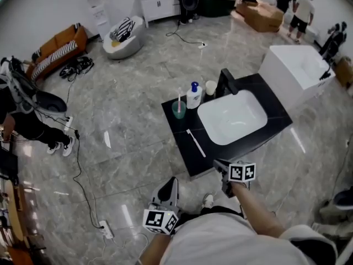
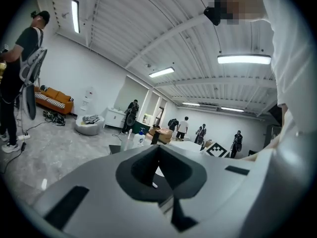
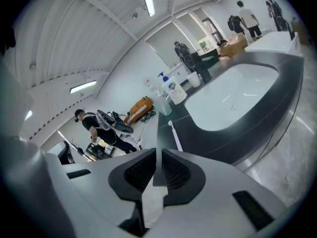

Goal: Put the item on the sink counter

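A white toothbrush [image 1: 196, 142] lies flat on the black sink counter [image 1: 179, 134], left of the white basin [image 1: 233, 117]; the right gripper view shows this toothbrush [image 3: 174, 135] just beyond the jaws. My right gripper [image 1: 218, 164] hovers at the counter's near edge, shut with nothing between its jaws [image 3: 157, 155]. My left gripper [image 1: 172, 181] hangs lower, over the floor in front of the counter, also shut and empty [image 2: 158, 150].
At the counter's back stand a green cup [image 1: 178, 110] with a pink toothbrush, a soap bottle [image 1: 193, 95], a white cup [image 1: 210, 87] and a black faucet [image 1: 226, 82]. A white box [image 1: 295, 70] stands to the right. Cables [image 1: 83, 186] and a power strip [image 1: 106, 229] lie on the floor at left.
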`<move>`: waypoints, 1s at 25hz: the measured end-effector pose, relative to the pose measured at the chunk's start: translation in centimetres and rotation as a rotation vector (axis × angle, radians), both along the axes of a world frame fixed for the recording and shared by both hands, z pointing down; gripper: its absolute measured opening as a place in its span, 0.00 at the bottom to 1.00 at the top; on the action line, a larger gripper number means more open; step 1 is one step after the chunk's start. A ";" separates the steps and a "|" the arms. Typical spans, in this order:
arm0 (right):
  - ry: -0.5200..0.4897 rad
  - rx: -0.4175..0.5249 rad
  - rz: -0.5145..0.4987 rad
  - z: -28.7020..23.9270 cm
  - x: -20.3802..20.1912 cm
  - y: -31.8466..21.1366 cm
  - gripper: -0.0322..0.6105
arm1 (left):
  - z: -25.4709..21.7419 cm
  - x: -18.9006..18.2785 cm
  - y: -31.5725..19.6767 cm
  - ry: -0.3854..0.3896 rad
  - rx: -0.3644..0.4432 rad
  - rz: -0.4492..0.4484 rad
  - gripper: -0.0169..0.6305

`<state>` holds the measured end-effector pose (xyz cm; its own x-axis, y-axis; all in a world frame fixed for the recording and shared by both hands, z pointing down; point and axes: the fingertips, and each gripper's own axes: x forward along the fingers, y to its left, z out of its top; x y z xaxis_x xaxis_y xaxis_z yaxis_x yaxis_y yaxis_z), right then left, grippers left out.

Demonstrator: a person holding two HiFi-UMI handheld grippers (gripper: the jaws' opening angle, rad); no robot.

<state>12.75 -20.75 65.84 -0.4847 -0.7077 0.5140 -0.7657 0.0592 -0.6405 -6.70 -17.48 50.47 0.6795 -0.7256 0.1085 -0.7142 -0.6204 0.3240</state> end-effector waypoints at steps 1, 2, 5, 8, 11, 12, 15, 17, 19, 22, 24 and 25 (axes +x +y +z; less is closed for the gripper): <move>0.007 0.030 -0.004 -1.3 0.0 0.1 0.14 | -0.1 0.4 0.2 0.002 0.000 0.015 0.03; 0.011 0.062 -0.009 -2.7 -0.2 0.1 0.14 | -0.2 0.8 0.3 0.002 -0.001 0.027 0.03; 0.005 0.167 -0.025 -6.9 -0.6 0.4 0.14 | -0.1 2.1 0.8 0.003 -0.010 0.061 0.03; 0.022 0.259 -0.040 -10.7 -0.9 1.5 0.14 | 0.3 3.2 1.4 0.009 -0.017 0.091 0.03; 0.047 0.339 -0.053 -13.8 -1.0 3.2 0.14 | 0.3 4.1 1.9 0.008 -0.018 0.122 0.03; 0.055 0.363 -0.056 -14.8 -1.1 3.8 0.14 | 0.3 4.4 1.9 0.009 -0.018 0.131 0.03; 0.087 0.424 -0.065 -16.9 -0.9 5.4 0.14 | -0.1 5.3 2.2 0.009 -0.011 0.156 0.03; 0.091 0.450 -0.052 -17.9 -0.5 6.4 0.14 | -0.3 5.7 2.4 0.004 -0.006 0.170 0.03; 0.094 0.473 -0.035 -18.8 0.0 7.2 0.14 | -0.5 6.0 2.5 -0.001 -0.002 0.181 0.03; 0.102 0.498 -0.023 -19.9 0.4 8.1 0.14 | -0.7 6.5 2.7 -0.004 0.000 0.194 0.03; 0.119 0.508 -0.018 -20.2 0.5 8.5 0.14 | -0.9 6.9 2.9 -0.007 0.001 0.205 0.03; 0.130 0.511 -0.014 -20.2 0.5 8.6 0.14 | -0.9 7.1 3.0 -0.009 0.001 0.211 0.03</move>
<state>13.29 -12.10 45.63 -0.4510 -0.8778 0.1613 -0.8339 0.3500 -0.4269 0.36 -14.52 49.52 0.8154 -0.5674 0.1145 -0.5713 -0.7570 0.3170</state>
